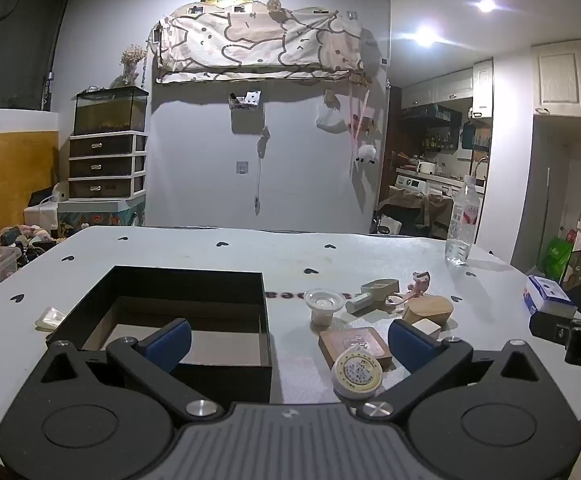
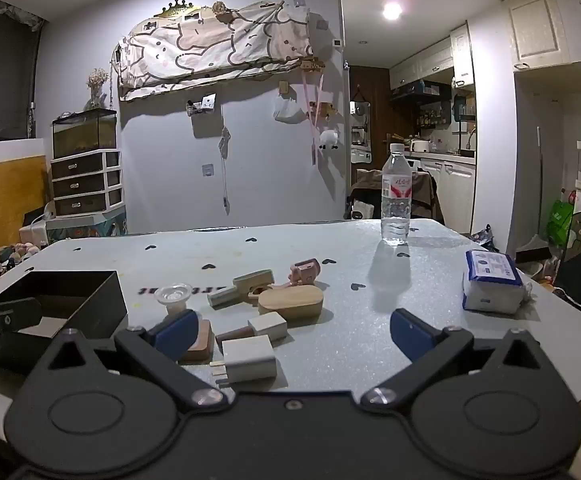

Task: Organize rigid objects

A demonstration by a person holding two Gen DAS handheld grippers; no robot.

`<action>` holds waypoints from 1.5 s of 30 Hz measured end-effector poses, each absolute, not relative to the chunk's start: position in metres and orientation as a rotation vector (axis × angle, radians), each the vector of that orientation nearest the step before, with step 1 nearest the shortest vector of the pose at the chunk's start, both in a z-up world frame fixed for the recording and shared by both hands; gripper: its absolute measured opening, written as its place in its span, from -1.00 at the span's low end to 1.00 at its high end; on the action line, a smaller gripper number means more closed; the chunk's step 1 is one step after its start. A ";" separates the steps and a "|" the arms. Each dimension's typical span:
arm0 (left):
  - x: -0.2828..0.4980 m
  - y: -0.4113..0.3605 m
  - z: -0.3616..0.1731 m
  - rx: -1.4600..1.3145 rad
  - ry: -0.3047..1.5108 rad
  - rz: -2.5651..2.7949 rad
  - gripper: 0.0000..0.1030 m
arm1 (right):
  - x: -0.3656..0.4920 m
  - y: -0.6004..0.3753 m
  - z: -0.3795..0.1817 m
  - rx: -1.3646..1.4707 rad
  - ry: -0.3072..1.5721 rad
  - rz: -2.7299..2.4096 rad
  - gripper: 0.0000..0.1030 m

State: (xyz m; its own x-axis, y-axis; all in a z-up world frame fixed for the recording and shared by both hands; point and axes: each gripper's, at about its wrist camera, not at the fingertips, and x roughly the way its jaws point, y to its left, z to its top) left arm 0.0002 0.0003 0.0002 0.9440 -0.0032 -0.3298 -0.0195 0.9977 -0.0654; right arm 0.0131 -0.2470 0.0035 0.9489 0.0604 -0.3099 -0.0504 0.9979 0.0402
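Far left on the bench (image 1: 210, 248): open black box (image 1: 170, 320), empty, apparently the receptacle. Right of it: loose cluster of rigid objects (image 2: 258, 320), unsorted. Left gripper (image 1: 288, 342) and right gripper (image 2: 290, 334): jaws fully apart, gripping nothing.

Both tools show the same build: the left gripper (image 1: 289, 342) carries matte black linkage arms, blue padded fingertips (image 1: 169, 345), silver round-headed screws at the pivots, two round black discs and a ribbed grey centre plate. The right gripper (image 2: 290, 338) matches it, blue fingertips (image 2: 410, 334) on black arms, silver screws, its centre plate plain black.
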 end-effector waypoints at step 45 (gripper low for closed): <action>0.000 0.000 0.000 -0.057 0.341 0.010 1.00 | 0.017 -0.244 -0.001 0.037 0.328 0.059 1.00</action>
